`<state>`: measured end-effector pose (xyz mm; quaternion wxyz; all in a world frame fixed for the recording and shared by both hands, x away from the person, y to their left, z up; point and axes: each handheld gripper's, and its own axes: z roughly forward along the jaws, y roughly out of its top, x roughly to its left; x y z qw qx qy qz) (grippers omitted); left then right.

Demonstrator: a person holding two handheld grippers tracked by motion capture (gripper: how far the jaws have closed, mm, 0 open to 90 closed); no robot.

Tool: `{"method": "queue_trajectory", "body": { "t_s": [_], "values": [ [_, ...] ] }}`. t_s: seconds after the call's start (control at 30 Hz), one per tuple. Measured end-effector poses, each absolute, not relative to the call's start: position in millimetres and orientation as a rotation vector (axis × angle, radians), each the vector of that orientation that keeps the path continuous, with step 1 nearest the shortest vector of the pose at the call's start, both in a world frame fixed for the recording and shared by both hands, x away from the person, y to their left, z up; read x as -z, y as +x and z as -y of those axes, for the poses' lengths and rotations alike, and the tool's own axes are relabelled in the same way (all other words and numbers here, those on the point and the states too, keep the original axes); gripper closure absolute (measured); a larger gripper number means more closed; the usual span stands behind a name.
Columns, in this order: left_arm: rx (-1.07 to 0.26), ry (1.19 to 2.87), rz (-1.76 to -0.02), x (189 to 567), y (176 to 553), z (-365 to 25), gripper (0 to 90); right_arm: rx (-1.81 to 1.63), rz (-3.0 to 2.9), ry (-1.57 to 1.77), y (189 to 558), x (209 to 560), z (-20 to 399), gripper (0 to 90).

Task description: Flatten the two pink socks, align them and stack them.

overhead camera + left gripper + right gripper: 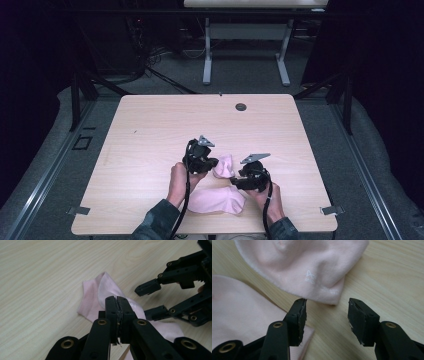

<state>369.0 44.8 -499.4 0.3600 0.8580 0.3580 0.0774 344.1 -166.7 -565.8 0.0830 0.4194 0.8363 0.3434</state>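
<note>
High view, wooden table [150, 140], pink sock [223, 166] between hand-held grippers, second sock [216, 201] nearer

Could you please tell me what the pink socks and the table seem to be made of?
The upper sock looks like soft, matte knit fabric, perhaps cotton: it creases, shows a fuzzy surface and carries a small pale logo. The lower sock looks the same. The table appears to be light wood or wood-look laminate, smooth with a faint sheen and visible grain; which one I cannot tell.
</note>
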Motion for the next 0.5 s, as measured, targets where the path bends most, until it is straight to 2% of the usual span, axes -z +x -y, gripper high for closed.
{"method": "queue_trajectory", "body": {
  "t_s": [0.13,0.2,0.27,0.3,0.33,0.4,0.5],
  "values": [
    [-0.193,2.204,-0.909,493.3,369.2,-41.6,88.5,-1.022,-2.509,1.233,344.9,567.7,160.8,49.9],
    [-0.181,2.185,-0.905,489.5,367.7,-42.2,88.5,-1.017,-2.482,1.240,346.7,569.1,159.2,63.3],
    [-0.172,2.182,-0.901,487.7,366.5,-45.3,88.5,-1.054,-2.465,1.263,349.0,570.2,160.9,71.6],
    [-0.172,2.182,-0.901,487.7,366.5,-45.3,88.6,-1.054,-2.465,1.263,349.0,570.2,160.9,71.6],
    [-0.166,2.173,-0.903,487.4,365.9,-47.0,88.6,-1.070,-2.459,1.271,351.1,570.8,162.3,78.3],
    [-0.164,2.167,-0.905,486.4,365.2,-50.3,88.6,-1.089,-2.443,1.266,351.6,569.6,162.9,83.6],
    [-0.155,2.154,-0.905,484.2,364.9,-54.9,88.6,-1.106,-2.422,1.247,350.8,567.7,162.7,87.0]
  ]
}}
